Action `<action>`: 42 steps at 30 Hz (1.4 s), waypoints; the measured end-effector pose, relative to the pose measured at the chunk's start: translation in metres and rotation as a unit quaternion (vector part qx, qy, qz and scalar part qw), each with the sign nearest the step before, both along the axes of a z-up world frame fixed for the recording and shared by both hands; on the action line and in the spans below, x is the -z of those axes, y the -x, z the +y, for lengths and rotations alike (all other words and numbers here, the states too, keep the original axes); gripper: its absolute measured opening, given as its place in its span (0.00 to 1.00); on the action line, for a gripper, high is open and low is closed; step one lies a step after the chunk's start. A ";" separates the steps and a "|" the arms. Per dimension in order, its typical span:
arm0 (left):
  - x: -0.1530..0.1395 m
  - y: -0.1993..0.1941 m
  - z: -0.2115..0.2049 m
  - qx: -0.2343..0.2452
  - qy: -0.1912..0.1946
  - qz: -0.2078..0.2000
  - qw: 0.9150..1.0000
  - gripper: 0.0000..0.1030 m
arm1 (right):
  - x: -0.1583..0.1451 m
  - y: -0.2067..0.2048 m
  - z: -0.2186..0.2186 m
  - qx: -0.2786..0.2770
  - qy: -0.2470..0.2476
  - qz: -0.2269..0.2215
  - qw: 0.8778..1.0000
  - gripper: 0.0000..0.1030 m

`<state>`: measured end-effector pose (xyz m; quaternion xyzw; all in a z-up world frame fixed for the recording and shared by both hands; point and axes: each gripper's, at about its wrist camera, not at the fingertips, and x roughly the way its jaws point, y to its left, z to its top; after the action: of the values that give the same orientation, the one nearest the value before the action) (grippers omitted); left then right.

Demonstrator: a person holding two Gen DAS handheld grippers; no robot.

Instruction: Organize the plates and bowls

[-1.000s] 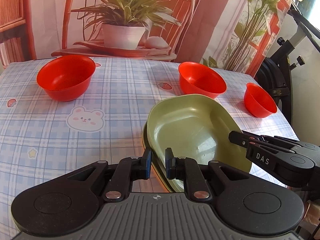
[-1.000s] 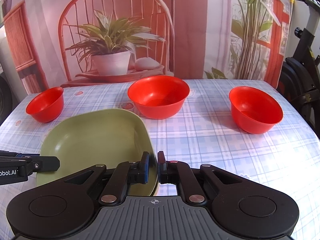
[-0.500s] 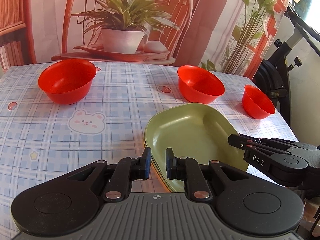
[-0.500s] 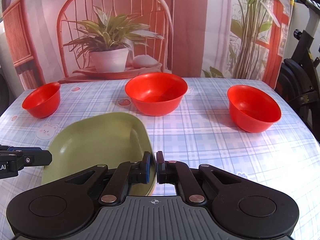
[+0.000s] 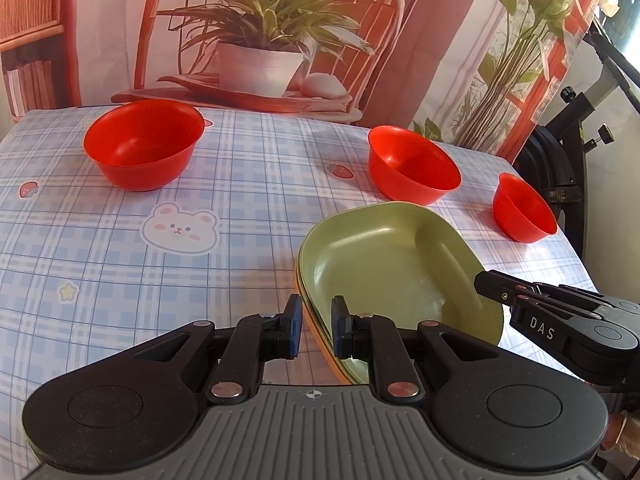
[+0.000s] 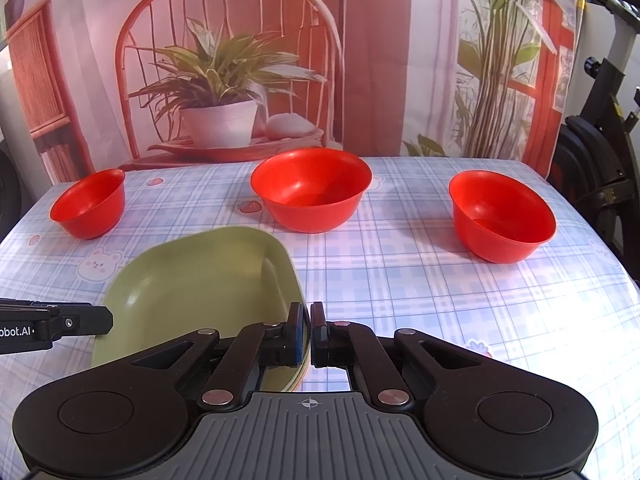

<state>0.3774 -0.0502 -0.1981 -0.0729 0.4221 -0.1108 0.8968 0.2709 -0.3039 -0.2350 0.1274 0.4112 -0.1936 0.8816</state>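
On the checked surface (image 5: 120,264), open cloth lies at nine o'clock of the green plate (image 5: 384,264); three red bowls (image 5: 144,144) stand along its far side, from ten to two o'clock. The left gripper (image 5: 314,330), angled down, has its jaws clamped on the stacked plates' near-left rim. The right gripper (image 6: 307,334), equally tilted, has just been closing its jaws, pinching the near-right rim.
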 end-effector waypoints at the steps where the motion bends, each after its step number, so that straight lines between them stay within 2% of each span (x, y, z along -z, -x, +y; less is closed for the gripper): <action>1: 0.000 0.000 0.000 -0.001 0.000 0.000 1.000 0.15 | 0.000 0.000 0.001 0.000 0.000 0.000 1.000 0.03; 6: -0.005 0.002 0.004 -0.004 0.002 -0.001 1.000 0.15 | 0.000 0.001 -0.001 0.003 -0.009 0.005 1.000 0.02; 11: -0.022 0.006 0.018 -0.007 0.010 -0.020 1.000 0.15 | -0.004 0.000 -0.003 0.008 -0.017 0.012 1.000 0.03; 17: -0.050 0.004 0.043 0.000 0.007 -0.048 0.999 0.15 | -0.028 0.005 0.000 0.018 -0.012 -0.013 1.000 0.03; 22: -0.084 0.005 0.079 0.002 0.004 -0.077 0.997 0.15 | -0.051 0.000 0.008 0.015 -0.013 -0.029 0.999 0.04; 28: -0.115 -0.015 0.134 -0.027 -0.018 -0.094 0.995 0.15 | -0.065 -0.026 0.023 0.010 -0.024 -0.044 0.999 0.06; 32: -0.128 -0.037 0.152 -0.015 -0.051 -0.106 0.993 0.15 | -0.066 -0.053 0.031 0.006 -0.038 -0.056 0.998 0.07; 34: -0.130 -0.050 0.158 -0.011 -0.063 -0.113 0.992 0.15 | -0.063 -0.070 0.034 0.012 -0.056 -0.060 0.997 0.07; 38: -0.120 -0.073 0.169 -0.006 -0.054 -0.117 0.992 0.15 | -0.052 -0.109 0.048 0.006 -0.083 -0.055 0.995 0.07; 42: -0.087 -0.101 0.177 -0.008 -0.031 -0.086 0.996 0.15 | -0.037 -0.141 0.063 -0.005 -0.087 -0.053 0.995 0.09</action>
<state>0.4784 0.1264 -0.1109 -0.0380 0.3459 -0.0964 0.9325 0.4118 -0.2413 -0.1984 0.2114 0.3798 -0.1461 0.8886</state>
